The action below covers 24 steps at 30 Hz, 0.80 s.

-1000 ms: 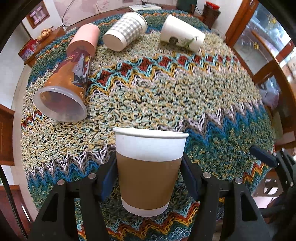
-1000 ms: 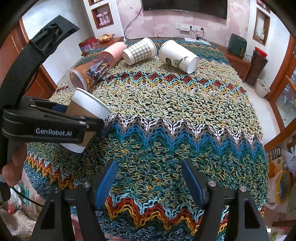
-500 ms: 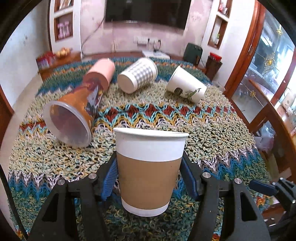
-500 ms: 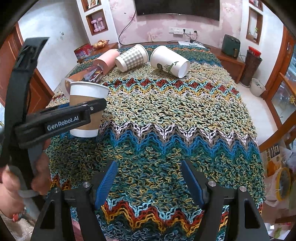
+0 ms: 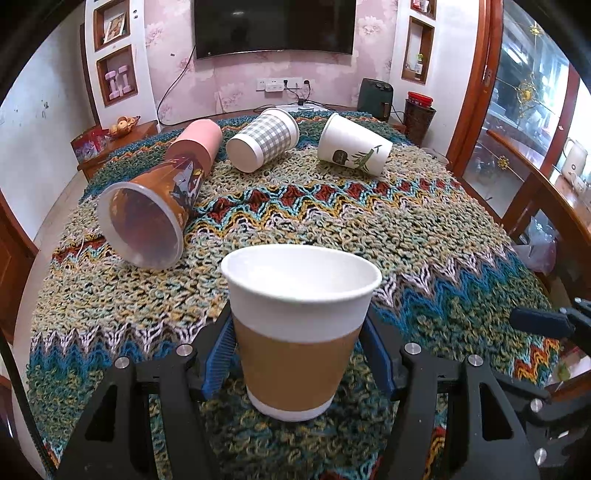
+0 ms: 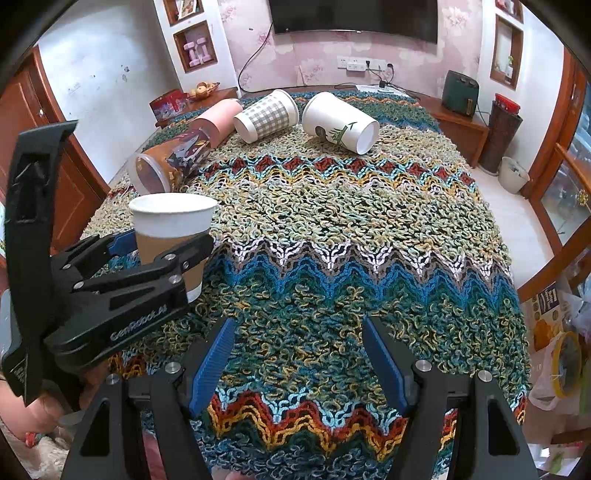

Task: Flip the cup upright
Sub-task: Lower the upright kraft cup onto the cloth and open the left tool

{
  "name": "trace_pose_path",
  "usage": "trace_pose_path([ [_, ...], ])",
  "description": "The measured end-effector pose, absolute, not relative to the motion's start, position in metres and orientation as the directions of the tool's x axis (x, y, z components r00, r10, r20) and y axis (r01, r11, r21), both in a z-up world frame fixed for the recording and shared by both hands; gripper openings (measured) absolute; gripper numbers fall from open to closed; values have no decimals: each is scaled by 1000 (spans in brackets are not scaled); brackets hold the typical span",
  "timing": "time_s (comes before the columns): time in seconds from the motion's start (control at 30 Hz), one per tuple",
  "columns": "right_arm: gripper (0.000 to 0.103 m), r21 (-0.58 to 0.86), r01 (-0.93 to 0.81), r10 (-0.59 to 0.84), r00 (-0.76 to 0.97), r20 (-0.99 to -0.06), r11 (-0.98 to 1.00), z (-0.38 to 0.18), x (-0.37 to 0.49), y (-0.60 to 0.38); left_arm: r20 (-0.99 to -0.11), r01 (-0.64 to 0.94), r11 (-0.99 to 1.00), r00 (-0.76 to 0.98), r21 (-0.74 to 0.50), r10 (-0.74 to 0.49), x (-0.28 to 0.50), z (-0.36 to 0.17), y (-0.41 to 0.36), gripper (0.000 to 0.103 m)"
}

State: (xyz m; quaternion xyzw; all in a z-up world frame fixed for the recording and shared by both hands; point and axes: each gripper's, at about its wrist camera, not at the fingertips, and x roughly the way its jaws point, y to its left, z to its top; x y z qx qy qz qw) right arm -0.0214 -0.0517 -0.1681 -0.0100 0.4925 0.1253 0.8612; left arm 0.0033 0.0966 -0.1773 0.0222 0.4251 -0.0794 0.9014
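Note:
A white paper cup with a brown sleeve (image 5: 299,332) stands upright, mouth up, between the fingers of my left gripper (image 5: 300,350), which is shut on it; its base is at or just above the knitted cloth (image 5: 369,229). It also shows in the right wrist view (image 6: 171,236), with the left gripper (image 6: 147,258) around it. My right gripper (image 6: 297,354) is open and empty over the near edge of the cloth. Three cups lie on their sides at the far end: a tall brown and pink cup (image 5: 162,199), a checked cup (image 5: 262,142) and a white cup with a leaf print (image 5: 352,149).
The round table under the cloth drops off on all sides. A wooden cabinet (image 5: 535,155) stands to the right. A low sideboard (image 5: 118,144) and a wall with a TV (image 5: 273,27) lie behind the table. A white bin (image 6: 513,175) sits on the floor at the right.
My left gripper has levelled out and brought the sleeved cup from tilted to upright and lower toward the cloth. The right gripper stays open with little movement.

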Motion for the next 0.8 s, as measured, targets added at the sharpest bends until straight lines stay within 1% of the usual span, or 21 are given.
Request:
trace_pose_path([
  [0.33,73,83,-252,203,500,-842,964,-161,-35,-43,-769,176,984,624,-35,-138,-22,-180,105,68],
  [0.5,73,78,-257,203,507,-838,963,-159,-40,-41,-787,164,985,601,-51,-141,-21,-186,107,67],
  [0.67,73,72,-258,199,511,-836,964,-157,-42,-40,-795,165,985,591,-48,-138,-24,-188,106,69],
  [0.73,73,70,-259,198,511,-837,963,-157,-42,-40,-792,171,985,595,-40,-135,-25,-186,105,78],
  [0.8,73,68,-258,196,511,-837,964,-157,-43,-39,-785,176,984,606,-26,-129,-28,-183,103,83],
])
